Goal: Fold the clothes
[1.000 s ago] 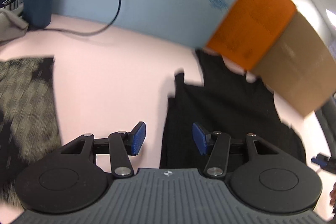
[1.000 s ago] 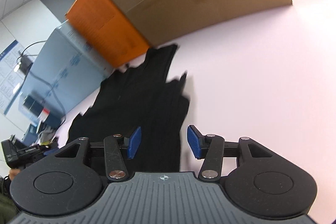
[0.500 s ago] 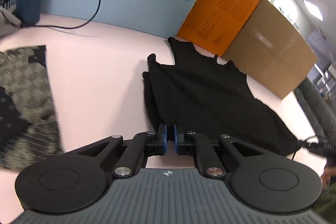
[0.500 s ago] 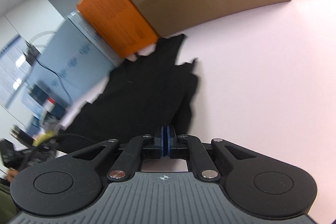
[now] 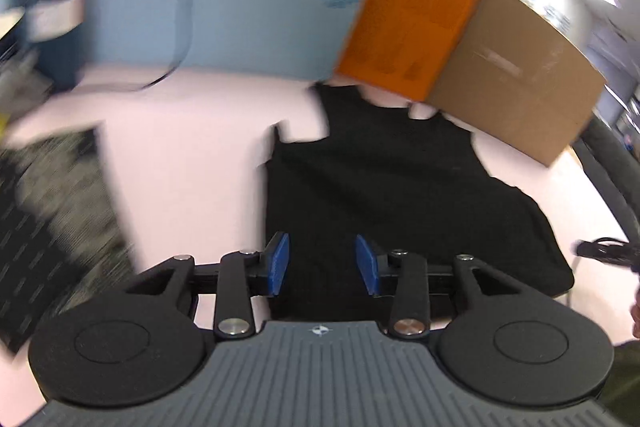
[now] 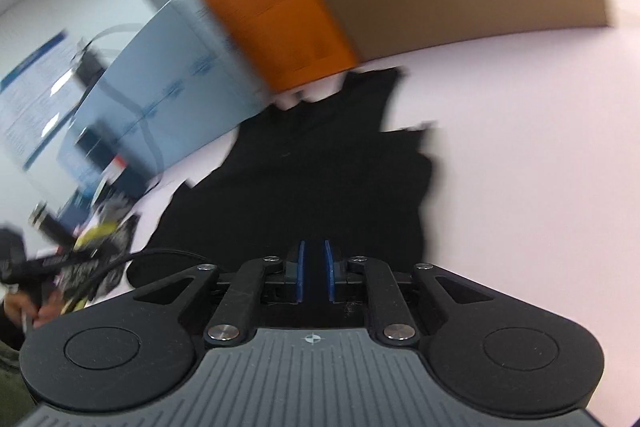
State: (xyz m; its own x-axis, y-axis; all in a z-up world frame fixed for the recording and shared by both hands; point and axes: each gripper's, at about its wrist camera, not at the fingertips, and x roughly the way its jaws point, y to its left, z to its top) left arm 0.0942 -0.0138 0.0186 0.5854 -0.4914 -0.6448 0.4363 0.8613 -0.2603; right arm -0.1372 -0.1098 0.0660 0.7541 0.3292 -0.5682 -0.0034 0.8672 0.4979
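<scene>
Both views are pretty smeared with blur, so take the fine detail loosely. The left gripper (image 5: 322,265) is held low over the near edge of the black top (image 5: 384,183), tipped slightly down and pointing toward the far boxes. Its jaws are spread wide, blue pads (image 5: 278,264) well apart, and nothing sits between them; black cloth shows in the gap, underneath the pads.

The right gripper (image 6: 314,270) sits low over the same black top (image 6: 316,179) from the other side, also aimed at the far boxes. Its jaws are nearly pressed together, just a thin slit between the blue pads (image 6: 300,269). All I see in that slit is black, so I honestly cannot tell if it's pinching a bit of the cloth or just hanging above it.

The top itself lies flat on the pale pink surface (image 5: 192,147), straps pointing away toward the orange box (image 5: 408,15) and the brown cardboard box (image 5: 516,79) that stand along the far edge. One side looks doubled over on itself, with a ragged edge and a strap sticking out. A light blue panel (image 5: 248,7) with a dark cable (image 5: 184,7) hanging over it runs along the far left. Off to the left on the surface there's a second folded cloth (image 5: 52,211), dark with a grey pattern, well apart from the black one.
</scene>
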